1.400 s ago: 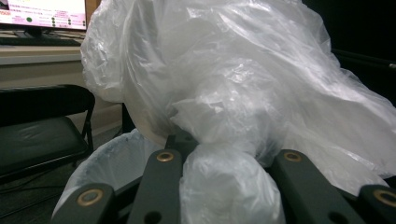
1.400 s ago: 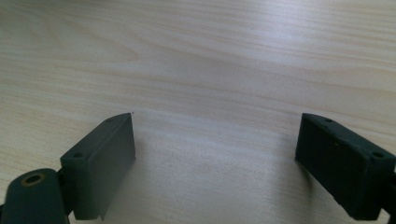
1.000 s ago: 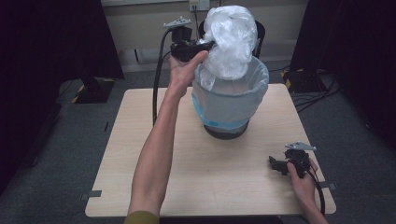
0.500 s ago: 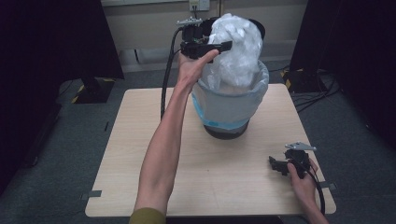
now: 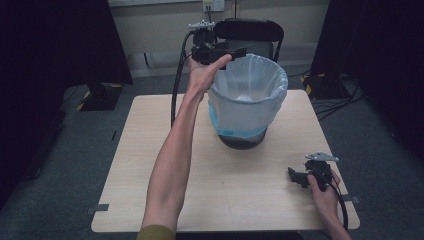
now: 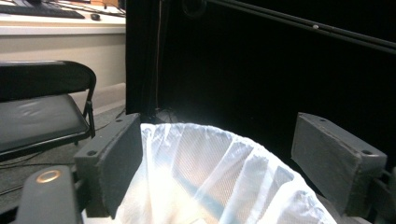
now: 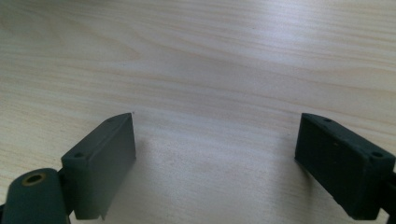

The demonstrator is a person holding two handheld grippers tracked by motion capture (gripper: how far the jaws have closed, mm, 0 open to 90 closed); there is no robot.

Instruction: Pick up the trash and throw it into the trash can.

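High view: bin (image 5: pixel 245 135) w/ white liner bag (image 5: pixel 250 95) stands mid-table (image 5: pixel 150 150), toward the far edge. Left gripper (image 5: pixel 239 51) hovers level at the bin's far-left rim, tips pointing across the mouth; the liner lies just below & ahead of it. Its jaws have just been opening, now apart w/ nothing pinched. Left gripper view: bag rim (image 6: pixel 210 158) sits between the two jaws, not touching either. Right gripper (image 5: pixel 296 176) rests near the table's near-right corner, well apart from the bin, jaws wide, bare wood between. Left is far nearer, so any next rim tuck is prob. its job.
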